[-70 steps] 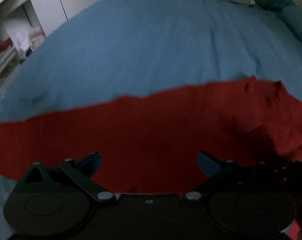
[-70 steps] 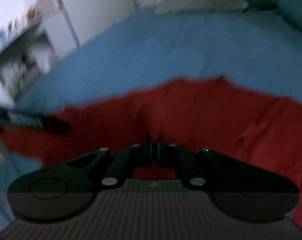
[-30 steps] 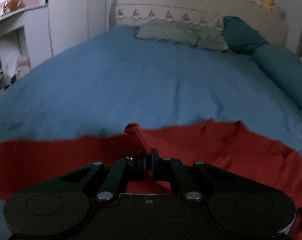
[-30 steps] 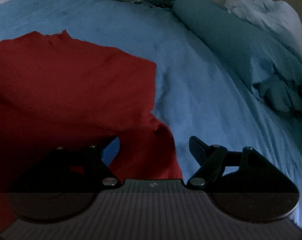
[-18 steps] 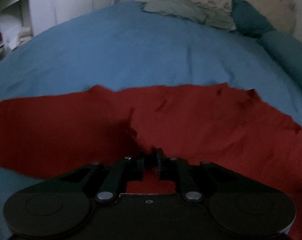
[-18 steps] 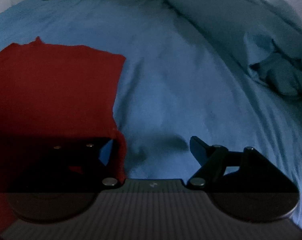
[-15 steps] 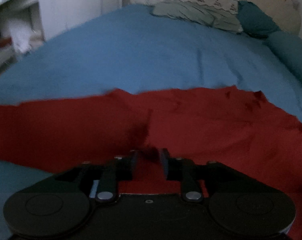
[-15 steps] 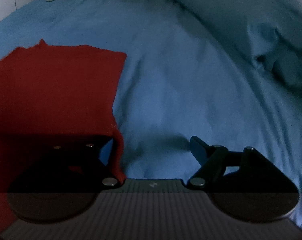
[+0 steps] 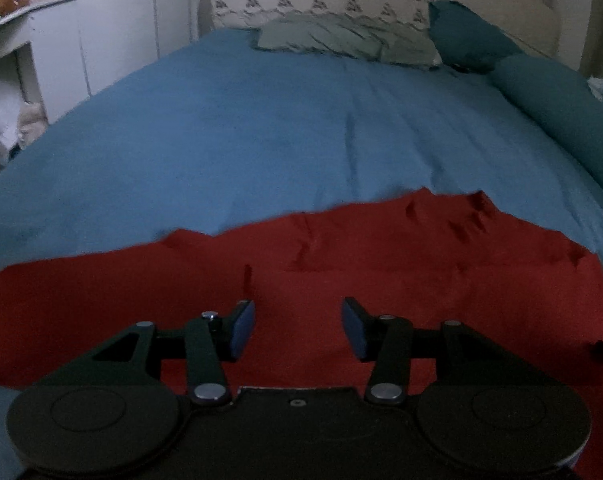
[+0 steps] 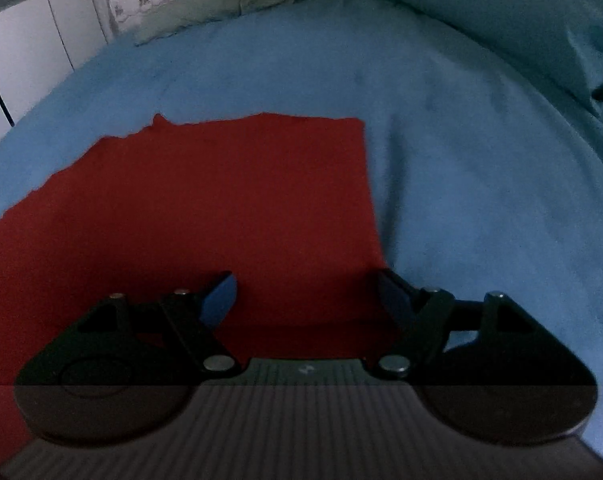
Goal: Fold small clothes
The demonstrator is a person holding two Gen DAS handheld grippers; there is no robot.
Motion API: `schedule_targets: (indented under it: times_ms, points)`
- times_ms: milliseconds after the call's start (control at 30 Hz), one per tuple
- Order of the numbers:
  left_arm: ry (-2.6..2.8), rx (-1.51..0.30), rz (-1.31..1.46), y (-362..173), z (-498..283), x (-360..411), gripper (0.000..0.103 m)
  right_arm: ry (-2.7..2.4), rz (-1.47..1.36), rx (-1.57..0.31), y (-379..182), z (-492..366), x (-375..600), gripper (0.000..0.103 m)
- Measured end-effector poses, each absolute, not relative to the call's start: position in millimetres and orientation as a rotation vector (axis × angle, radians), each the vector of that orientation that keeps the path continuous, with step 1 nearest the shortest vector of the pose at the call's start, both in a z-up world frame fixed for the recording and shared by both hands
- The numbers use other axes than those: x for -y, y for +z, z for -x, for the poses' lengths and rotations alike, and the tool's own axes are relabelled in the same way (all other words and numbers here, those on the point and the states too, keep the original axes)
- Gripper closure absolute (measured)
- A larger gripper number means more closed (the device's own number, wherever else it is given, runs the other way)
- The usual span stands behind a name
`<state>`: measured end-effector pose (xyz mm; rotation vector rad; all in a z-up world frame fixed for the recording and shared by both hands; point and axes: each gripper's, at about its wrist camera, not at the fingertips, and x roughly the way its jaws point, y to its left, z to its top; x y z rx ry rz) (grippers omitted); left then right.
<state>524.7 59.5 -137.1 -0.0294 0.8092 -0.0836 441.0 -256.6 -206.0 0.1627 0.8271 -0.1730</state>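
A red garment (image 9: 381, 276) lies spread on the blue bedsheet (image 9: 281, 140), folded over on itself with a wrinkled far edge. My left gripper (image 9: 298, 328) hovers over its middle. Its jaws are opening, and nothing sits between the blue pads; a small raised crease stands just ahead of the left pad. In the right wrist view the red garment (image 10: 221, 208) ends in a straight right edge. My right gripper (image 10: 307, 300) stands open above the near right corner of the garment, its right finger (image 10: 397, 300) at the edge over the bedsheet (image 10: 481, 200).
Grey-green pillows (image 9: 349, 40) and a teal cushion (image 9: 469, 36) lie at the headboard. A teal bolster (image 9: 561, 120) runs along the bed's right side, with a bunched teal duvet (image 10: 521, 20) beyond. White cupboards (image 9: 113, 32) and shelves stand to the left.
My left gripper let go of the pinched red cloth and its jaws spread apart; the cloth dropped flat. My right gripper, still open, swung left so the garment's right edge now lies between its fingers.
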Motion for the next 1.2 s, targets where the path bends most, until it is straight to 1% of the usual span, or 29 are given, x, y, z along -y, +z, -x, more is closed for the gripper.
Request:
schedule_targets:
  times_ms: [67, 167, 267, 367, 400, 467, 533, 600, 667, 733, 800, 833, 900, 967, 1067, 1200]
  points:
    - [-0.095, -0.834, 0.027, -145, -528, -58, 0.049, -0.159, -0.133, -0.836, -191, -452, 252, 0.009]
    - [-0.092, -0.892, 0.005, -160, -531, -56, 0.049, -0.109, -0.148, -0.771, -176, -479, 254, 0.008]
    - [-0.090, -0.911, 0.001, -171, -529, -56, 0.049, -0.095, -0.187, -0.755, -183, -520, 258, 0.008]
    - [-0.091, -0.915, -0.018, -172, -529, -54, 0.049, -0.189, -0.184, -0.789, -204, -558, 270, 0.008]
    - [-0.092, -0.917, -0.019, -172, -529, -55, 0.049, -0.198, -0.205, -0.794, -210, -564, 278, 0.004]
    - [-0.095, -0.918, -0.017, -170, -529, -58, 0.049, -0.193, -0.227, -0.779, -213, -569, 284, 0.003]
    - [-0.093, -0.917, 0.000, -163, -528, -60, 0.049, -0.188, -0.193, -0.804, -208, -572, 279, 0.003]
    - [-0.078, -0.901, 0.014, -150, -522, -64, 0.049, -0.156, -0.167, -0.802, -193, -565, 273, 0.005]
    - [-0.057, -0.884, 0.024, -135, -515, -70, 0.047, -0.116, -0.159, -0.761, -170, -550, 267, 0.004]
    - [-0.033, -0.856, 0.056, -110, -502, -82, 0.044, -0.095, -0.151, -0.728, -140, -531, 255, 0.004]
    - [-0.009, -0.824, 0.075, -88, -490, -94, 0.042, -0.069, -0.161, -0.693, -111, -513, 236, 0.001]
    - [0.008, -0.813, 0.078, -77, -483, -102, 0.037, -0.051, -0.159, -0.686, -97, -506, 225, 0.000]
    - [0.050, -0.786, 0.091, -57, -468, -120, 0.013, -0.023, -0.131, -0.671, -73, -492, 199, 0.000]
    - [0.101, -0.753, 0.113, -40, -454, -145, 0.003, 0.012, -0.101, -0.647, -54, -478, 172, 0.000]
    - [0.183, -0.749, 0.137, -31, -438, -182, 0.002, 0.070, -0.055, -0.651, -42, -463, 128, 0.000]
    - [0.321, -0.754, 0.208, -39, -425, -246, 0.003, 0.116, -0.074, -0.678, -43, -455, 75, 0.000]
